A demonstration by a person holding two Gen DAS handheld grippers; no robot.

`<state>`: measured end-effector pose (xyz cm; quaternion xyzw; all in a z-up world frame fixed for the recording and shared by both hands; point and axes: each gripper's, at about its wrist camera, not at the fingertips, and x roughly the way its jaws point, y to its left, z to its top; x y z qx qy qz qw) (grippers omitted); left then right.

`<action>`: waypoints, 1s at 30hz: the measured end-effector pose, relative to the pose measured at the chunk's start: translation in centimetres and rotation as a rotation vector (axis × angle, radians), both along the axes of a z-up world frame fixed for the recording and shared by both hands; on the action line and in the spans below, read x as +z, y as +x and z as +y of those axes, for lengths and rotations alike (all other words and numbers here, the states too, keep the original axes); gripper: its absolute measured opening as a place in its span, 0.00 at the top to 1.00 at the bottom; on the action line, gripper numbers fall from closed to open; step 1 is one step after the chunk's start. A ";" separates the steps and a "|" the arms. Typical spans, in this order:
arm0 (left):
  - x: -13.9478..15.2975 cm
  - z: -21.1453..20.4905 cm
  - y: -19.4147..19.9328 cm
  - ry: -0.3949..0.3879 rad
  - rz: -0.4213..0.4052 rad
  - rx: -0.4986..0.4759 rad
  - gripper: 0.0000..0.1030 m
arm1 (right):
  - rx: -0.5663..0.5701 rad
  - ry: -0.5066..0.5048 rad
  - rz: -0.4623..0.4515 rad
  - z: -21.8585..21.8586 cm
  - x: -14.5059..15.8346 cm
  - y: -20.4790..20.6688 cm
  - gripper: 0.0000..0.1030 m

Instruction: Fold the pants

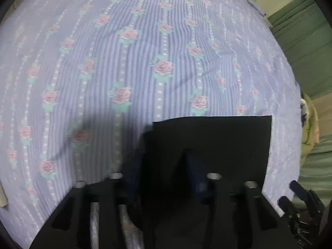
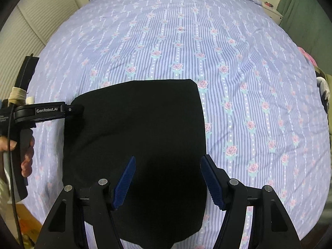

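Observation:
Folded black pants (image 2: 137, 128) lie flat on the flowered bed sheet (image 2: 238, 72). Above their near half hovers my right gripper (image 2: 168, 157); its blue pads (image 2: 125, 178) stand wide apart and touch nothing. My left gripper (image 2: 69, 109), held by a hand (image 2: 27, 155), points down at the pants' far left corner. In the left wrist view the pants (image 1: 217, 141) fill the gap between the left gripper's (image 1: 166, 147) fingers, but dark and blur hide whether the pads press the cloth. The right gripper (image 1: 288, 192) shows at the lower right edge.
The purple striped sheet with pink roses covers the whole bed and is mildly wrinkled on the right. A white slatted wardrobe (image 2: 41, 20) stands on the left, a green curtain (image 1: 307, 41) on the right. A small heap of clothes (image 2: 323, 95) lies at the bed's right edge.

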<state>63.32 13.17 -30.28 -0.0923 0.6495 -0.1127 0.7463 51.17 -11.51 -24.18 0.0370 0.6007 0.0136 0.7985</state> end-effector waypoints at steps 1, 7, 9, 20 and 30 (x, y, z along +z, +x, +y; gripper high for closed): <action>0.1 0.1 0.0 0.006 -0.009 0.001 0.69 | -0.003 -0.003 0.005 0.0 -0.2 0.1 0.35; 0.4 0.1 0.2 0.027 -0.038 -0.030 0.74 | -0.003 0.000 0.022 0.2 -0.7 0.2 0.35; 0.4 0.5 0.5 0.041 -0.040 0.000 0.72 | 0.004 -0.008 0.025 0.4 -0.8 0.2 0.35; 5.9 2.6 -4.9 0.137 -0.171 0.019 0.30 | -0.015 0.057 0.005 -1.1 -0.4 -1.6 0.35; 3.5 2.1 -12.2 0.053 -0.088 0.040 0.19 | -0.075 0.107 0.019 -3.8 -1.1 -6.2 0.23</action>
